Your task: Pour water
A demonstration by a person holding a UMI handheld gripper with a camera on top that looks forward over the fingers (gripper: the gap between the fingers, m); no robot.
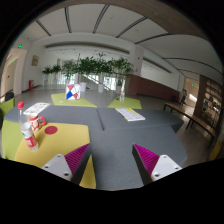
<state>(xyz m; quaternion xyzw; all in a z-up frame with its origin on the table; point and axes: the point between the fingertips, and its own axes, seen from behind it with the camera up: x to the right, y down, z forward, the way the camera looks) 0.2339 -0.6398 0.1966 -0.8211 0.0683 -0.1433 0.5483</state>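
My gripper [111,153] is open and empty, its two magenta pads [70,160] wide apart over the grey part of the table [112,135]. Well ahead and to the left of the fingers, a small white and red container [30,131] stands on a yellow part of the table. A flat red disc [50,130] lies just right of it. Farther off, another red, white and blue object [72,92] stands near the table's far side. I cannot tell which of these holds water.
White sheets lie on the table at the far right [130,114] and far left [35,108]. Green plants [95,68] stand in a row beyond the table. Dark furniture [195,112] stands at the right of the room.
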